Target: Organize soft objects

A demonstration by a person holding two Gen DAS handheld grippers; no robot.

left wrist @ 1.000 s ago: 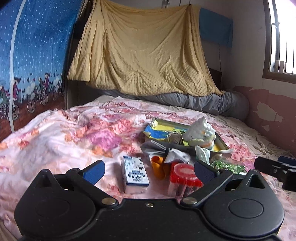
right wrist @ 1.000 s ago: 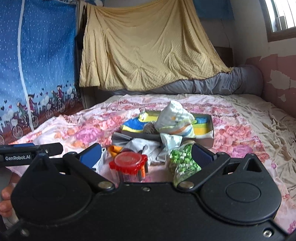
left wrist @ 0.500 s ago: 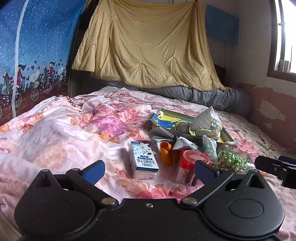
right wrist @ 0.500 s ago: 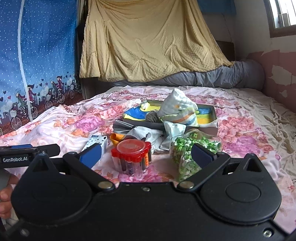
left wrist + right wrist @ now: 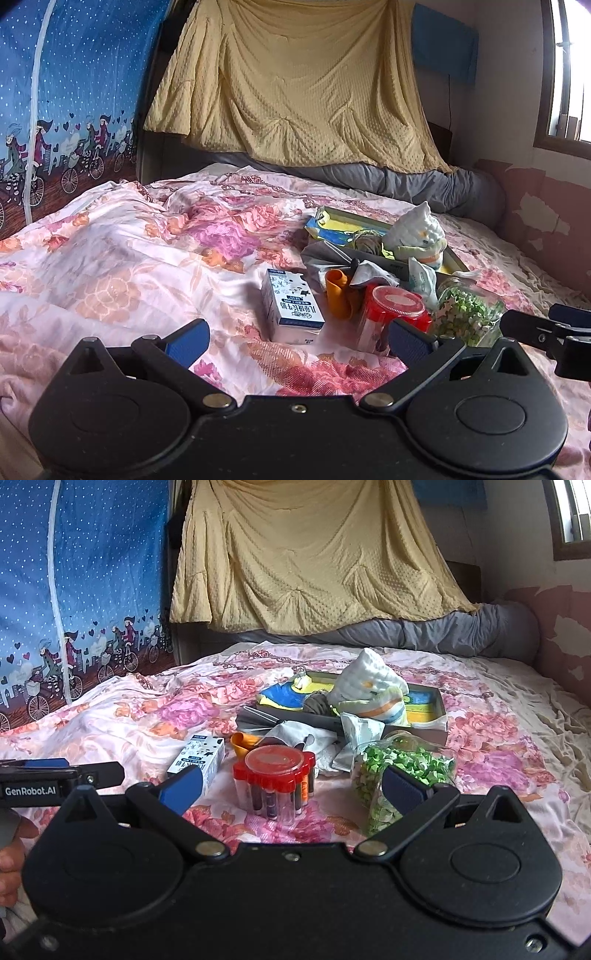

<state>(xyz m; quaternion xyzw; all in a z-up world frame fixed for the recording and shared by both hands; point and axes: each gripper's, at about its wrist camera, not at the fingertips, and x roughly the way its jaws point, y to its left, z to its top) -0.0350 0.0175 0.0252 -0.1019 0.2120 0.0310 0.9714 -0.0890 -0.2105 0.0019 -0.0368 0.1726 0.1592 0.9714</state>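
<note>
Both grippers drawn back from the clutter
The left gripper (image 5: 297,338) and right gripper (image 5: 291,784) have retreated and risen; the red-lidded clear vial holder (image 5: 274,775) now sits further ahead

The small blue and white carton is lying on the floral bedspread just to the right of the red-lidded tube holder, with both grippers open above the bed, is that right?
Not quite. The small blue and white carton lies to the left of the red-lidded tube holder, not the right, as the right wrist view shows. It does lie on the floral bedspread, and the left gripper and right gripper are both open.
</note>
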